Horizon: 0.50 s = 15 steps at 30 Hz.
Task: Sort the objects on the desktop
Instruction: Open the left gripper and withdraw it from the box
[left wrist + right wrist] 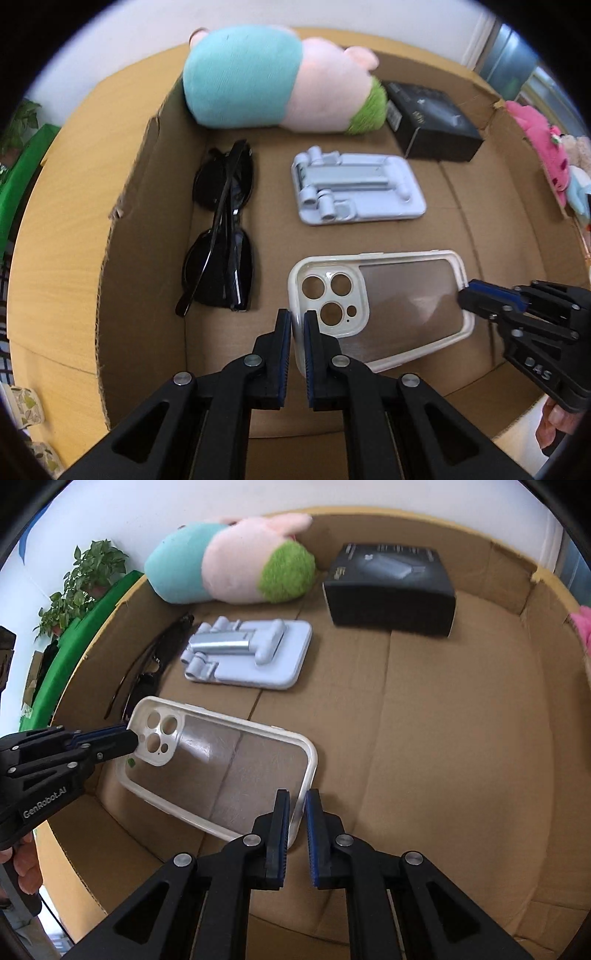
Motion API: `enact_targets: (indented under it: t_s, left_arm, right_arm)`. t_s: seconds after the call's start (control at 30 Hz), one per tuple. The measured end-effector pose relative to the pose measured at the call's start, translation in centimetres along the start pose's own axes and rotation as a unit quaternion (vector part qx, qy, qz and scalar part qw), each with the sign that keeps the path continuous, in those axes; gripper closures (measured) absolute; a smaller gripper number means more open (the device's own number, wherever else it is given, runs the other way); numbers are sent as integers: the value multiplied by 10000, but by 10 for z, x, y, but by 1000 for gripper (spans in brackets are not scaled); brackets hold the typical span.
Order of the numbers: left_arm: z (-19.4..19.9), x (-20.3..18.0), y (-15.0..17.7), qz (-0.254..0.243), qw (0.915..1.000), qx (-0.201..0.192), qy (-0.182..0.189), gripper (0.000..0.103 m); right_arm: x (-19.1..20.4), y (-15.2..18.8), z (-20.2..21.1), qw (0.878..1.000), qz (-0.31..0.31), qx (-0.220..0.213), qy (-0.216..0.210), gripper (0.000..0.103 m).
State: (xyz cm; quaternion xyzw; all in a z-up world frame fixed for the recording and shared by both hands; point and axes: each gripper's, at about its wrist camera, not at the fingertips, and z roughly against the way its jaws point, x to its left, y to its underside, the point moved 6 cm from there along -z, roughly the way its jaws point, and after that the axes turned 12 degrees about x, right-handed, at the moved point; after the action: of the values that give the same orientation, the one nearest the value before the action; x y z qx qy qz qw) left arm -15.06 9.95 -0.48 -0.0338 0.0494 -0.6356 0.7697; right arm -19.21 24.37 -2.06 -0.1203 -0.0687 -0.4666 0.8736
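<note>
A clear phone case (pixel 406 295) with a white rim is held low inside a cardboard box (pixel 147 266), one gripper at each end. My left gripper (pixel 297 321) is shut on the rim at the camera-hole end. My right gripper (pixel 297 805) is shut on the rim at the opposite end of the phone case (pixel 229 768). In the right wrist view the left gripper (pixel 129 738) comes in from the left; in the left wrist view the right gripper (pixel 467 291) enters from the right. I cannot tell whether the case touches the box floor.
In the box lie black sunglasses (pixel 225 236) by the left wall, a pale blue folding phone stand (pixel 358 188) in the middle, a black carton (pixel 432 118) and a pink-and-teal plush toy (pixel 266 77) at the back. Bare box floor (pixel 461 746) shows on the right.
</note>
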Motion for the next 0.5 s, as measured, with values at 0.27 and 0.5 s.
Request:
enact_targets:
  t_s: [0.27,0.5]
  left_arm:
    - [63,-6,26,-73,9902,-1369,252,91]
    - [123,-24,88,211,9289,-3687,-265,17]
  right_arm:
    - [7,21,75,9912,280,-1288,110,24]
    - [-15,92,132,9529,324,-2867,930,0]
